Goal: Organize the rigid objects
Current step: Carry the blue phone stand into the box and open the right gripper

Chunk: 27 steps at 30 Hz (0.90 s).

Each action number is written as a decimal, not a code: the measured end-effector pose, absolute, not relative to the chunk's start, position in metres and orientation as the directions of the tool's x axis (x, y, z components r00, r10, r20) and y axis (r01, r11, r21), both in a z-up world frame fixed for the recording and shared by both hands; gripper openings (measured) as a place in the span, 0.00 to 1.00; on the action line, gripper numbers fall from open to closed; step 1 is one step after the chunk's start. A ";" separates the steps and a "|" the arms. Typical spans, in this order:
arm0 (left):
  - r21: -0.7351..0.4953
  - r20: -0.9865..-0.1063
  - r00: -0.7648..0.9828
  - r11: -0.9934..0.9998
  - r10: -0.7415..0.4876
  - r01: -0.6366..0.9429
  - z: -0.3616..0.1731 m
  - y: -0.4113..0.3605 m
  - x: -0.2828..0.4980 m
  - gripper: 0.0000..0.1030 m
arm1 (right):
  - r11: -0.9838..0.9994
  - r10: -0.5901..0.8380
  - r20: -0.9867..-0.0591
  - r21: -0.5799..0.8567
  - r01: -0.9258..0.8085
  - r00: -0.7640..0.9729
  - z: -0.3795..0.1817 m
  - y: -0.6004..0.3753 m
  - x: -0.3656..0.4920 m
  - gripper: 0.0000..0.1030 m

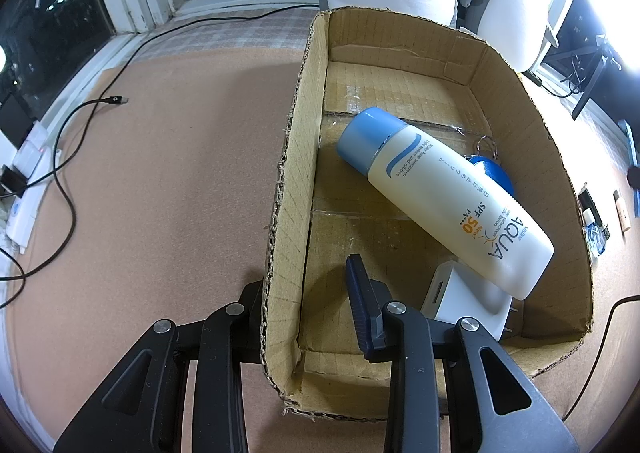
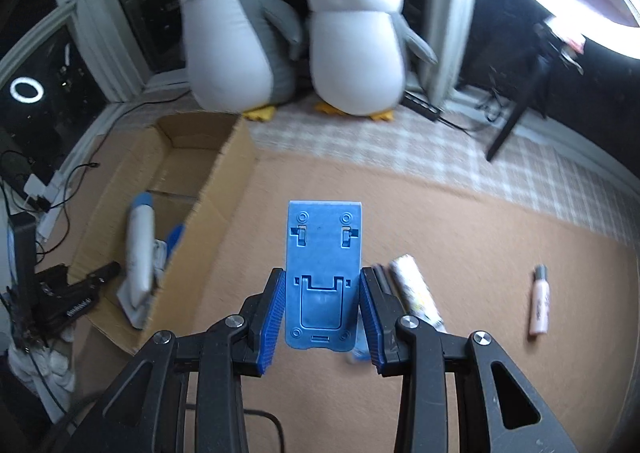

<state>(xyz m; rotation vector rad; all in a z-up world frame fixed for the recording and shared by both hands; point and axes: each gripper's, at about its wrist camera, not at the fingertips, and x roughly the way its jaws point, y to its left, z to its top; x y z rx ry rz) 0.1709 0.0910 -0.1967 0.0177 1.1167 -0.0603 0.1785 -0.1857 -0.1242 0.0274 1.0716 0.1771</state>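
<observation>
The right gripper (image 2: pixel 322 313) is clamped on a blue plastic stand (image 2: pixel 322 273), held clear above the mat, while the left gripper (image 1: pixel 308 317) pinches the near wall of the cardboard box (image 1: pixel 288 181). The step in hand appears to be carrying to the box, which holds a sunscreen bottle (image 1: pixel 444 197). Next: carry across over the rim, then release; a pink tube (image 2: pixel 539 301) lies unsorted.

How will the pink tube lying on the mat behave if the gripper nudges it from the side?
The pink tube looks cylindrical and lies flat on the mat, so a sideways nudge would probably roll it. It looks small and rigid, likely light, so it may skitter away. The mat looks soft and matte, which might slow the roll.
</observation>
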 end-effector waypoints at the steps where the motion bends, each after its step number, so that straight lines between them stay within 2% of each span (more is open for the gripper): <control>1: -0.016 -0.898 0.437 0.998 -0.039 0.058 -0.197 0.091 0.171 0.29 | 0.983 0.165 -0.868 0.107 -0.148 0.468 -0.123 -0.178 0.181 0.32; 14: -0.016 -0.898 0.437 0.998 -0.040 0.057 -0.197 0.091 0.171 0.29 | 0.944 0.244 -0.856 0.102 -0.315 0.455 -0.116 -0.091 0.209 0.32; 27: -0.016 -0.898 0.438 0.998 -0.039 0.058 -0.196 0.091 0.171 0.30 | 0.924 0.266 -0.858 0.098 -0.369 0.439 -0.123 -0.049 0.232 0.32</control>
